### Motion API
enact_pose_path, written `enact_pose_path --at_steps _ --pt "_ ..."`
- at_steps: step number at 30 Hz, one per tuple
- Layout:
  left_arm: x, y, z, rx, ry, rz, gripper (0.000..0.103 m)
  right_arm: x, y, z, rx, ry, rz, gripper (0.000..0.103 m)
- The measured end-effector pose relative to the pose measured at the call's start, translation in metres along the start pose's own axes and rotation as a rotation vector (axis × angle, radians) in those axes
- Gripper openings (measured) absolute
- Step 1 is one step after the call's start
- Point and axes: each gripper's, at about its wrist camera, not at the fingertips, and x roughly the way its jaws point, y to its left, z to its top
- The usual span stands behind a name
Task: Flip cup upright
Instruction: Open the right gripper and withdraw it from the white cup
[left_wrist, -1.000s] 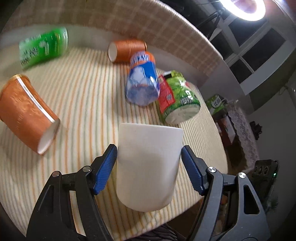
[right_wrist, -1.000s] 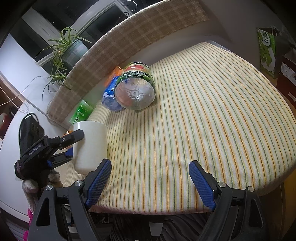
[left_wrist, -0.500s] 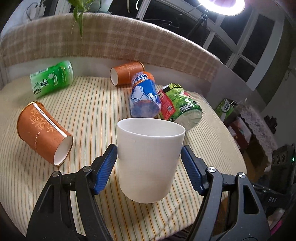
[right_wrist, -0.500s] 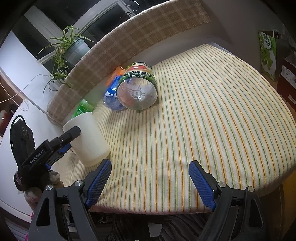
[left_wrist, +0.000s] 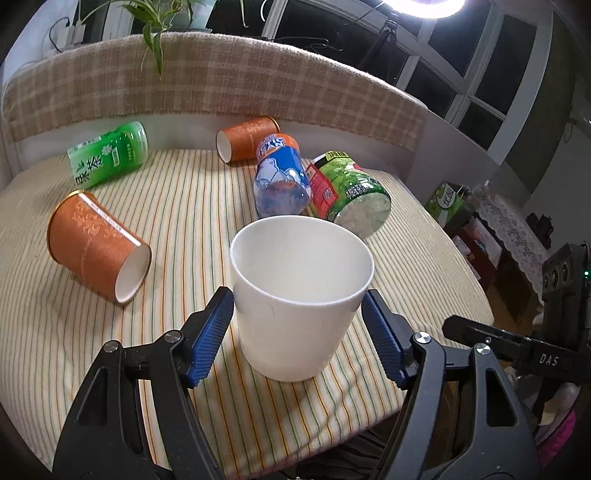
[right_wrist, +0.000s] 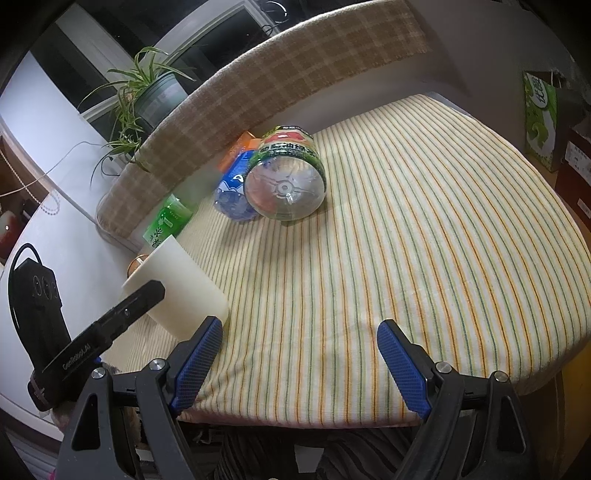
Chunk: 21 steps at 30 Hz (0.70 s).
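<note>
A plain white cup (left_wrist: 299, 306) stands mouth-up on the striped tablecloth (left_wrist: 192, 206) near its front edge. My left gripper (left_wrist: 297, 325) is around it with a blue pad (left_wrist: 210, 332) on each side of its wall, touching or nearly touching. The cup also shows in the right wrist view (right_wrist: 177, 284), tilted by the lens, with the left gripper's finger in front of it. My right gripper (right_wrist: 301, 363) is open and empty over the front edge of the table, to the right of the cup.
Two orange paper cups lie on their sides, one at the left (left_wrist: 96, 247) and one at the back (left_wrist: 245, 142). A green can (left_wrist: 107, 157), a blue bottle (left_wrist: 279, 177) and a green-labelled bottle (left_wrist: 347, 194) lie behind the white cup. A checked backrest (left_wrist: 221, 85) bounds the far side.
The white cup has gone from mouth-down in my left gripper to mouth-up, set on the cloth. The left wrist view has tilted so that the cup's inside shows. The right gripper has not moved.
</note>
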Motion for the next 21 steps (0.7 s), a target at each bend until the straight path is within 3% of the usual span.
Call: enact_pose_path --at_steps 10,21 --pt "-0.008 -0.004 -0.012 0.011 0.019 -0.026 0.075 -0.001 0.012 -0.001 -0.038 -0.014 -0.005 0.088" --pt "-0.011 0.007 -0.025 -0.039 0.041 -0.031 0.084 -0.005 0.019 -0.004 -0.073 -0.027 -0.017 0.088"
